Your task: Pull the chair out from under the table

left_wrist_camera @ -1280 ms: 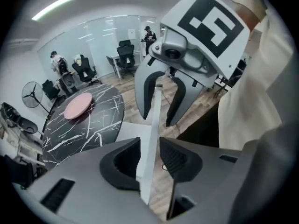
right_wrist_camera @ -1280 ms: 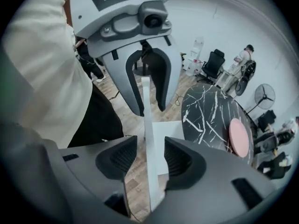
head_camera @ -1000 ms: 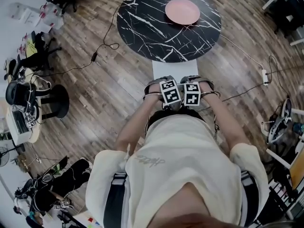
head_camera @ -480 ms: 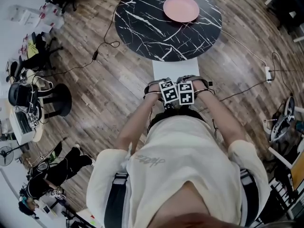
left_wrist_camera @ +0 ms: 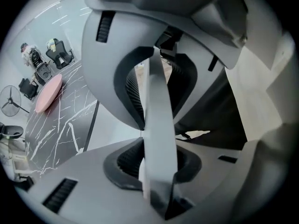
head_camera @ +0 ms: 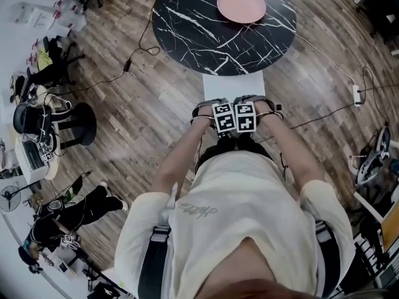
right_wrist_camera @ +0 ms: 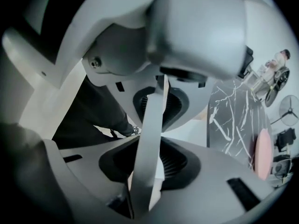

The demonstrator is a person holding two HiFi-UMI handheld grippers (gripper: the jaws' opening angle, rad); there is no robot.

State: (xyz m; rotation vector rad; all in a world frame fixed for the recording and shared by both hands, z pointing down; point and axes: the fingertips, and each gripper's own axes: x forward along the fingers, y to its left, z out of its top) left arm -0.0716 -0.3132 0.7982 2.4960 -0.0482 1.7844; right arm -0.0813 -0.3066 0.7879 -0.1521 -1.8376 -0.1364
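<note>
The chair is white, and only a plain rectangular strip of its seat shows in the middle of the head view. The rest is tucked beneath the round black marbled surface that fills the upper centre, with a pink plate on it. The chair stands on the wooden floor, between the surface and the person's cream shirt.

The left gripper and right gripper sit side by side, touching, at the lower end of the seat strip and point steeply down.

In each gripper view a thin pale grey edge, which looks like the top of the chair's back, crosses the gap between the two jaws and lies over both dark ribbed pads. Both pairs of jaws stand apart around that edge and are not clamped on it; they have just been closing.

The chair faces the top of the head view, with its back toward the person. The back's top edge runs top to bottom in both gripper views, slightly tilted in the right one.
</note>
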